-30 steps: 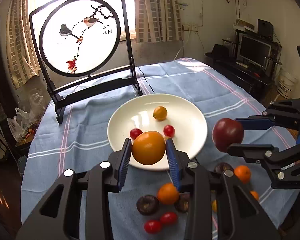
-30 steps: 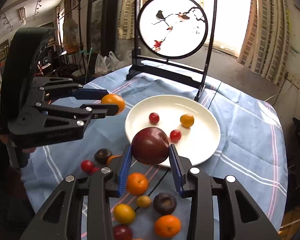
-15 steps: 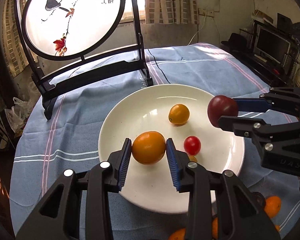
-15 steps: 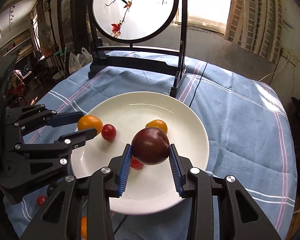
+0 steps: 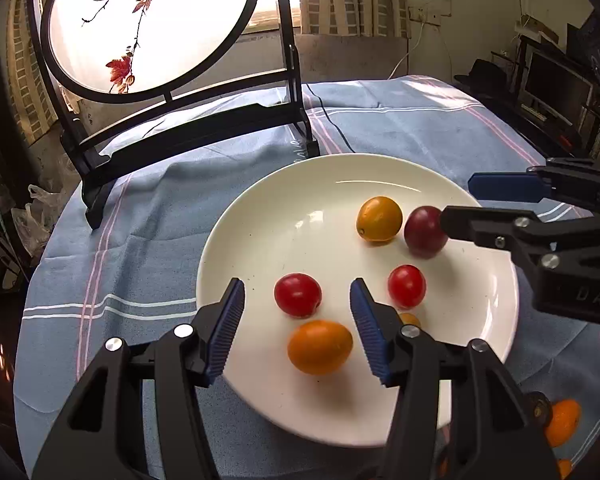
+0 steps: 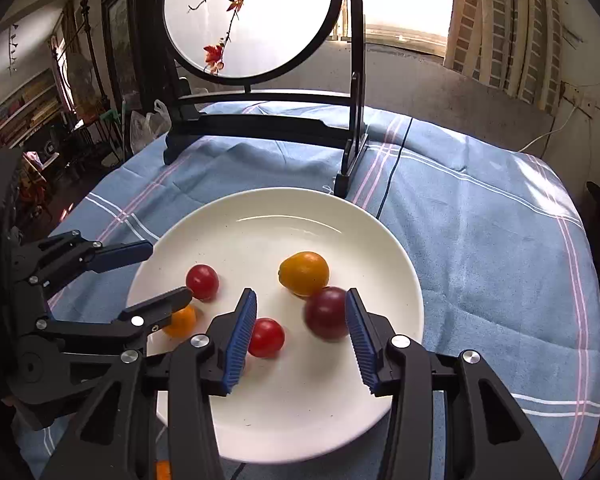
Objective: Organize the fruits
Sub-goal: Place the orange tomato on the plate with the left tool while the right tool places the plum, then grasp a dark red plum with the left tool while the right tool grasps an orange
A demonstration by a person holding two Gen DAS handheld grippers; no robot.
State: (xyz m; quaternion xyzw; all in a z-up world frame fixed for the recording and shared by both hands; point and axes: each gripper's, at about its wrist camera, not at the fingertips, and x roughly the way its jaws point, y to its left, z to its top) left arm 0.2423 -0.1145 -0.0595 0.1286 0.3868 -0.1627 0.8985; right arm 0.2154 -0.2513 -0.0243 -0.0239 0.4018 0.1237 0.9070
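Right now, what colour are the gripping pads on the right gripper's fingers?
Blue, with a ribbed surface, on black fingers; clearest in the right wrist view.

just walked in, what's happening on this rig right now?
A person with two handheld grippers is sorting fruit onto a white plate. Both grippers are open over it. The left gripper has an orange fruit lying on the plate between its fingers, not clamped. The right gripper has a dark plum beside its right finger; it looks blurred, probably rolling. Two red cherry tomatoes and a smaller orange fruit also sit on the plate. More fruit remains on the blue tablecloth.
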